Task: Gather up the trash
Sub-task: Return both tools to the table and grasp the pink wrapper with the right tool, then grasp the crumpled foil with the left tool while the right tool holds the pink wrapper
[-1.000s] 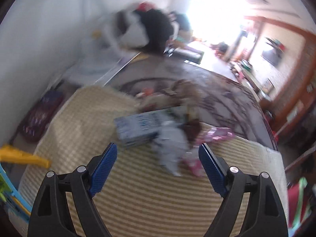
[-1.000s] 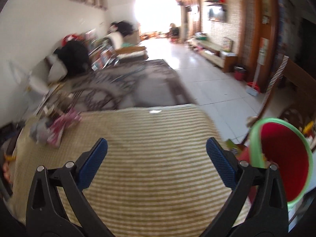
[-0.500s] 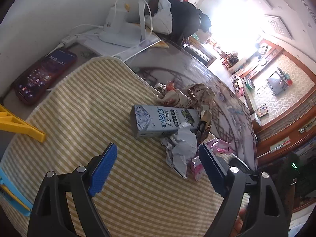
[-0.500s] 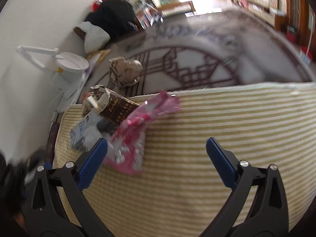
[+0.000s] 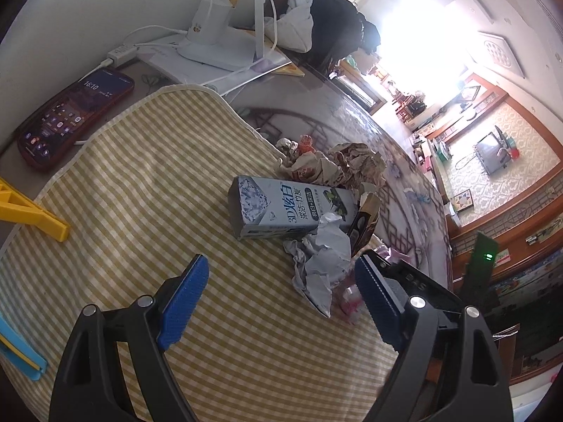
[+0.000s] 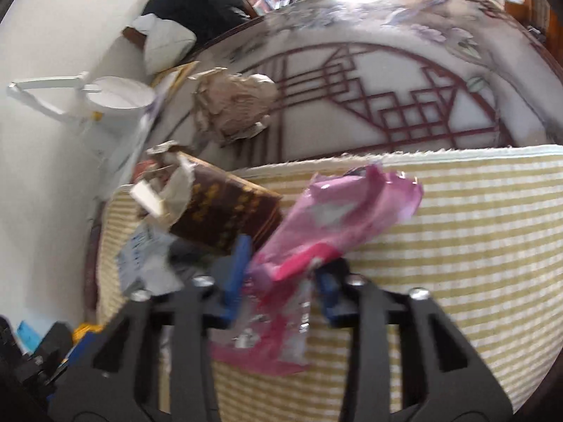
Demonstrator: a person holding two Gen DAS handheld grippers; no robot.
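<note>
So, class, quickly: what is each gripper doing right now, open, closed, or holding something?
Left gripper: open, holding nothing, above the crumpled grey paper.
Right gripper: jaws closing, with the pink plastic wrapper pinched between them.

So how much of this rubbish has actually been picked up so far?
Nothing looks collected yet: the pile sits on the checked cloth. In hand: the right gripper is closing its jaws on the pink wrapper. Left to do: the toothpaste box, grey crumpled paper, brown carton and crumpled brown paper. The left gripper hangs open, holding nothing. No bin in view.
</note>
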